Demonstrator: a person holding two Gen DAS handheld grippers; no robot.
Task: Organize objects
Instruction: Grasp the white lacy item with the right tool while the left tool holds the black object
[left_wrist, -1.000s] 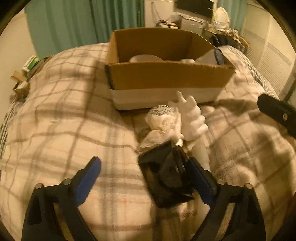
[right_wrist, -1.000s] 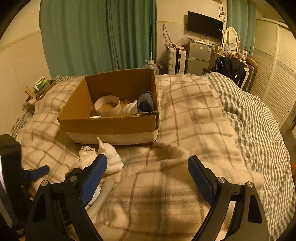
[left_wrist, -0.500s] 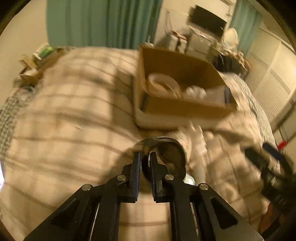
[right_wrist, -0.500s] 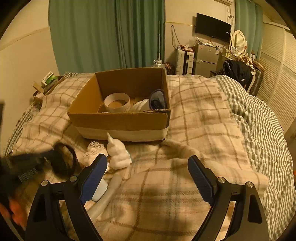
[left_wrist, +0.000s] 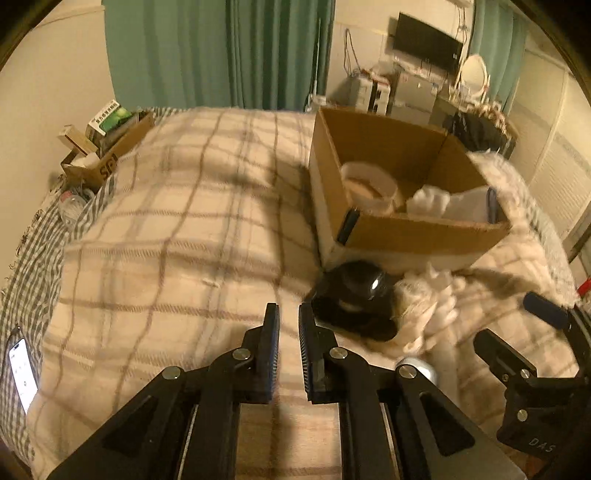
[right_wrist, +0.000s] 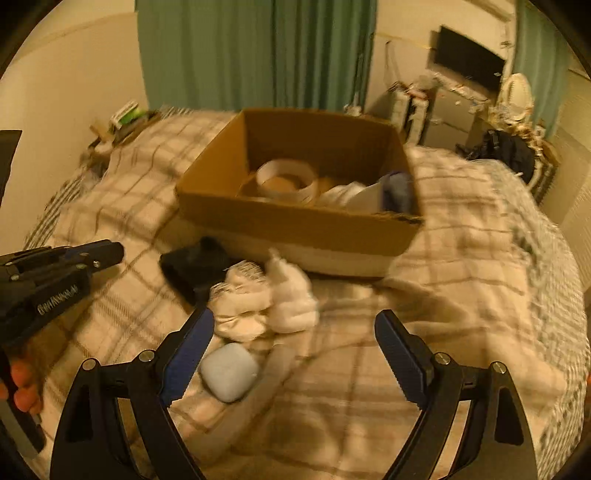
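Observation:
A cardboard box (left_wrist: 424, 240) (right_wrist: 295, 225) stands on the plaid bed and holds a white tape ring (right_wrist: 286, 179), white cloth and a blue-rimmed item. A black object (left_wrist: 352, 299) (right_wrist: 195, 264) lies on the blanket by the box's near corner. My left gripper (left_wrist: 288, 314) is nearly shut with nothing between its pads, just left of the black object. My right gripper (right_wrist: 291, 328) is open and empty, above a white figurine (right_wrist: 291, 299), white lace cloth (right_wrist: 240, 306) and a pale grey case (right_wrist: 229, 371).
A phone (left_wrist: 24, 369) lies lit at the bed's left edge. Boxes and clutter (left_wrist: 103, 144) sit beside the bed at far left. A white tube (right_wrist: 273, 373) lies by the grey case. Green curtains, a TV and shelves stand behind.
My left gripper closed on the black object and lifted it, and now the object lies by the box with the jaws slightly apart and empty. My right gripper moved closer to the white items.

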